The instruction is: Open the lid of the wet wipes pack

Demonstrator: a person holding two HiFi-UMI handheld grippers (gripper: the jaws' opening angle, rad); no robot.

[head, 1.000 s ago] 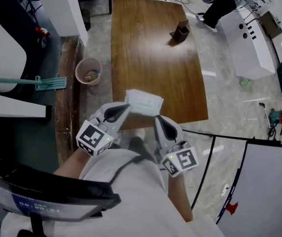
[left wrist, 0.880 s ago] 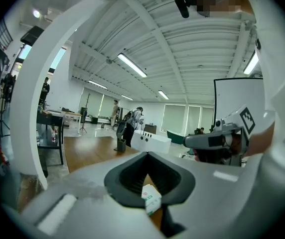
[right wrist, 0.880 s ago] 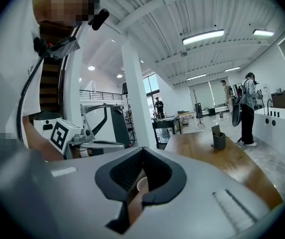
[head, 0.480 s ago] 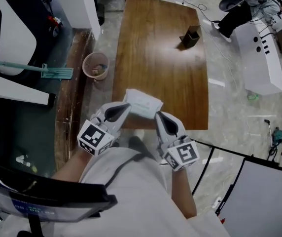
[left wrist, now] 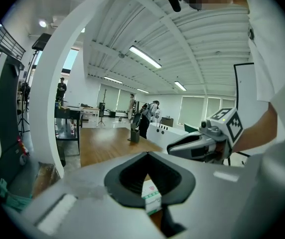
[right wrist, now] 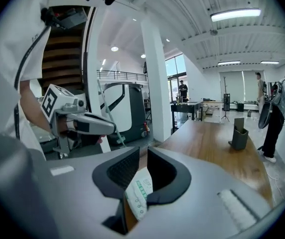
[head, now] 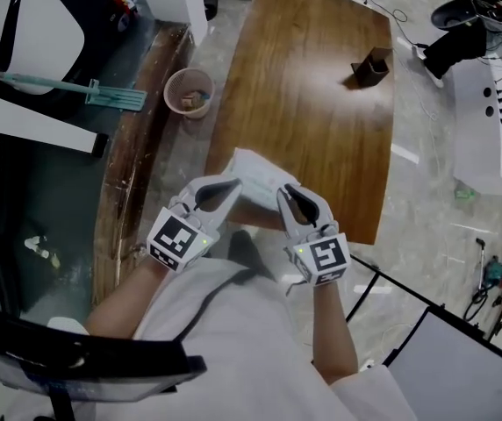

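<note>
The white wet wipes pack (head: 253, 178) hangs in the air over the near edge of the wooden table (head: 321, 121), between my two grippers. My left gripper (head: 232, 188) is shut on the pack's left end; in the left gripper view a green-printed corner of the pack (left wrist: 151, 195) sits pinched in its jaws (left wrist: 147, 156). My right gripper (head: 284, 193) is at the pack's right end. Its jaws (right wrist: 143, 156) have just been opening, a gap shows between them, and the pack's edge (right wrist: 138, 190) still lies between them.
A dark holder (head: 371, 67) stands at the far right of the table. On the floor to the left are a pink bucket (head: 190, 93) and a teal mop (head: 58, 86). White machines stand at the right. People stand far off in the hall.
Both grippers and the pack have sunk closer to the table's near edge. The pack now looks more tilted and bent between them.
</note>
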